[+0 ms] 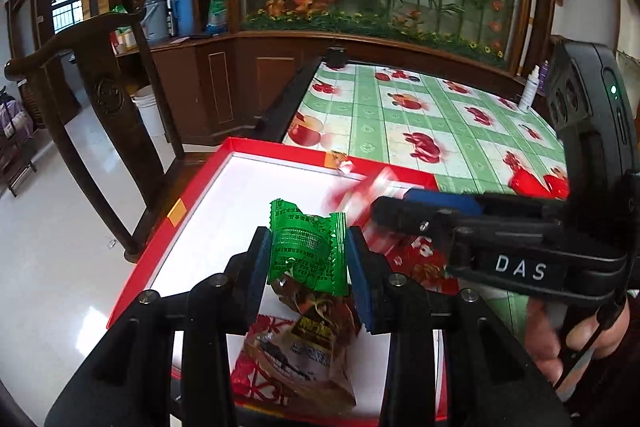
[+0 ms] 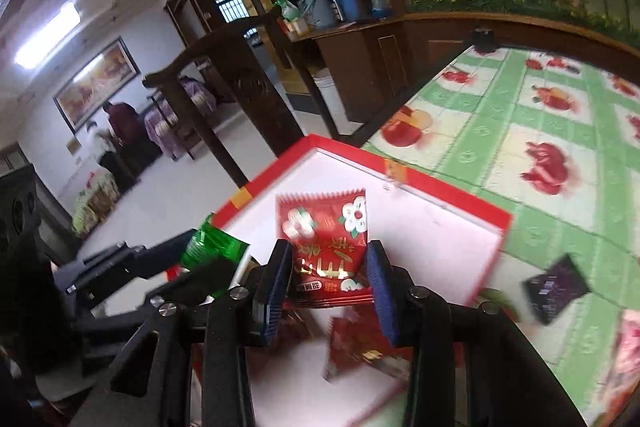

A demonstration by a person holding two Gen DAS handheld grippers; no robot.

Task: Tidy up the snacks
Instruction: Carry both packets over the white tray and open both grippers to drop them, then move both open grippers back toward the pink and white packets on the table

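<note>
My left gripper is shut on a green snack packet and holds it over a red box with a white floor. A brown snack packet and red packets lie in the box. My right gripper is shut on a red snack packet with white flowers, held above the same box. In the left wrist view the right gripper reaches in from the right over the box. In the right wrist view the left gripper holds the green packet at the left.
The box sits at the near left corner of a table with a green fruit-print cloth. Red packets and a dark packet lie on the cloth. A white bottle stands at the far right. A dark wooden chair stands left.
</note>
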